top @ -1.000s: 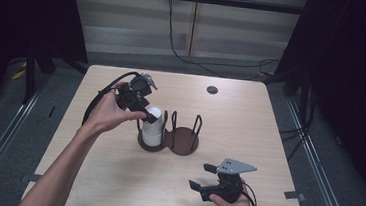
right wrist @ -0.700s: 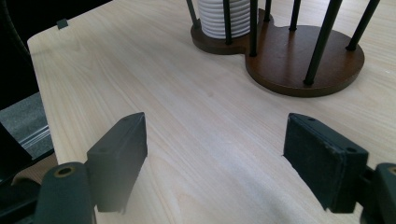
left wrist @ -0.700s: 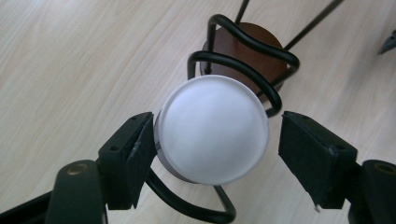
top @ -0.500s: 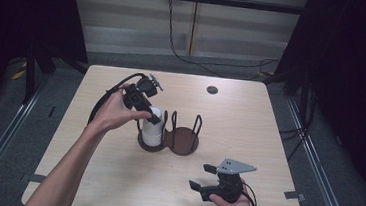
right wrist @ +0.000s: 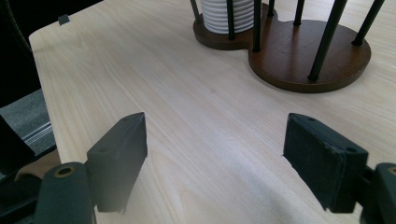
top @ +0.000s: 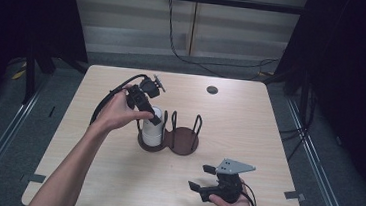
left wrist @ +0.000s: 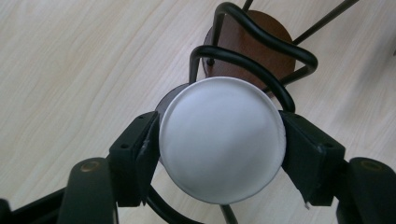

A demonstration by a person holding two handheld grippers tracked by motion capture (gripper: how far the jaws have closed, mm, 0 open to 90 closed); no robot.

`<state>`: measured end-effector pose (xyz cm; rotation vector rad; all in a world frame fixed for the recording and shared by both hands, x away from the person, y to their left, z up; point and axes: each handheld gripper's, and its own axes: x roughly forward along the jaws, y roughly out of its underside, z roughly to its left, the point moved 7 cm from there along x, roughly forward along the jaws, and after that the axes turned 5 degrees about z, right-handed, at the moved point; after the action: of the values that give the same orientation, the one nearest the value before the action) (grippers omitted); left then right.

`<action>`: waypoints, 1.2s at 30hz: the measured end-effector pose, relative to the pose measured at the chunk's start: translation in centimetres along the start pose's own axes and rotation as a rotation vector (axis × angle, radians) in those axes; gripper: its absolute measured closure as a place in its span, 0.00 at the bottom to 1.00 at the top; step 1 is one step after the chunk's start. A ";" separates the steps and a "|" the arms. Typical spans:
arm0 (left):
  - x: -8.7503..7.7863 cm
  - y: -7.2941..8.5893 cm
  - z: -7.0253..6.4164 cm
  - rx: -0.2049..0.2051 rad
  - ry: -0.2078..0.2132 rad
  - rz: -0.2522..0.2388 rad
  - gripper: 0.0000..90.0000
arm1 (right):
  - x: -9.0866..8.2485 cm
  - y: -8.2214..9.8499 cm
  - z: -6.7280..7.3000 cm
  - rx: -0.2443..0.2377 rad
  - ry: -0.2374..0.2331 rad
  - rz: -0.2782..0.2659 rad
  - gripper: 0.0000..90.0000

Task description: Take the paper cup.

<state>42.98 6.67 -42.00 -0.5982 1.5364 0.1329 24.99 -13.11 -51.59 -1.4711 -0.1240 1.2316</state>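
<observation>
A pale wooden desk (top: 89,175) fills the middle of the high view, dark curtains to either side and grey floor past its edges. At frame centre stands a brown two-ring holder (top: 182,139) with black wire posts; its left ring holds a white ribbed stack (top: 152,126), its right ring bare. The left tongs (left wrist: 222,140) are clamped on the stack's round top. The right tongs (top: 202,178), lower right near the desk's front edge, stand apart over open wood.
</observation>
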 end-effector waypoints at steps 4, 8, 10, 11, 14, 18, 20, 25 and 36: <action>-0.1 0.1 0.0 -0.007 -0.001 0.005 0.38 | 0.0 0.0 -0.1 0.003 -0.001 -0.005 0.23; -0.2 0.0 0.0 -0.008 -0.001 -0.001 0.38 | 0.0 0.0 0.0 0.002 -0.002 -0.004 0.23; -0.2 0.0 -0.1 -0.010 -0.004 -0.004 0.38 | 0.0 0.0 0.0 0.002 -0.001 -0.003 0.23; -0.3 0.0 -0.2 -0.005 -0.003 -0.006 0.38 | 0.0 0.0 0.0 0.001 -0.002 -0.001 0.23; -0.5 0.0 -0.2 -0.014 -0.005 -0.014 0.38 | 0.0 0.0 0.0 0.002 -0.002 -0.004 0.23; -0.6 0.1 -0.1 -0.012 0.001 -0.012 0.39 | 0.0 0.0 0.0 0.001 -0.005 -0.002 0.23; -0.9 0.1 -0.1 -0.013 0.000 -0.024 0.39 | 0.1 0.0 0.0 -0.002 -0.005 -0.002 0.23; -1.2 0.1 -0.1 -0.026 0.001 -0.041 0.39 | 0.1 0.0 0.0 0.002 -0.007 0.001 0.23; -2.0 0.1 -0.4 -0.018 0.001 -0.020 0.39 | 0.2 0.0 0.1 0.001 -0.014 0.005 0.23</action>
<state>42.43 7.12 -40.05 -0.6275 1.5310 0.1319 24.99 -12.87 -51.70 -1.4628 -0.1290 1.2460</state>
